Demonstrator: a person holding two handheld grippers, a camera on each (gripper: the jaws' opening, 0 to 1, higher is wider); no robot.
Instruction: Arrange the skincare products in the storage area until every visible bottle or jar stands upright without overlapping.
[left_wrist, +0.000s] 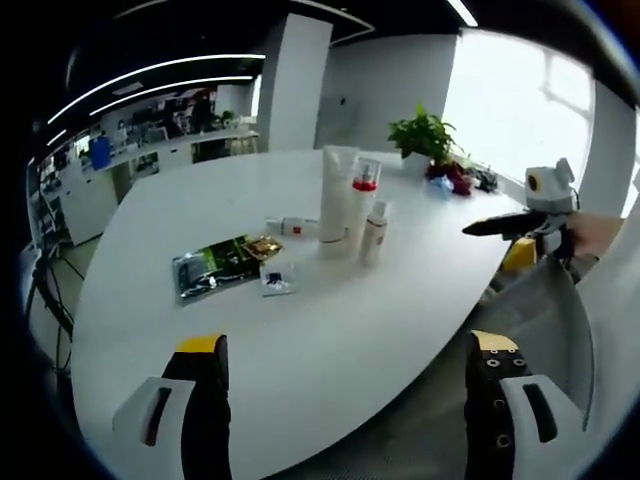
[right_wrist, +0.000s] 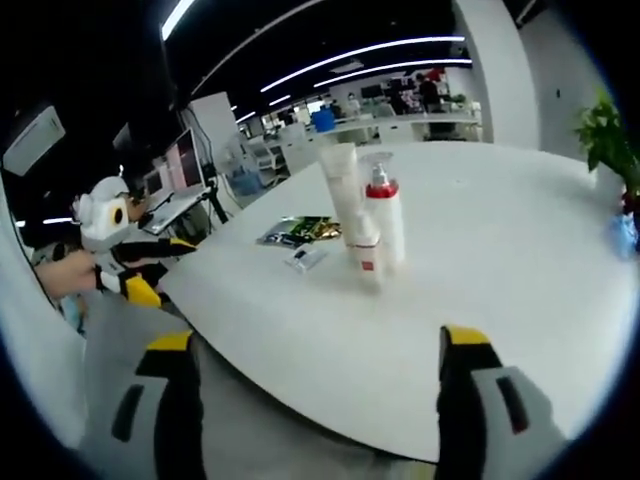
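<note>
Left gripper (left_wrist: 345, 375) and right gripper (right_wrist: 315, 375) both point forward with jaws spread wide apart — each holds nothing.

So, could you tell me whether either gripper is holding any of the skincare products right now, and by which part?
Nothing is held. The left gripper and right gripper both stand open and empty, short of the bottles on the table.
</note>
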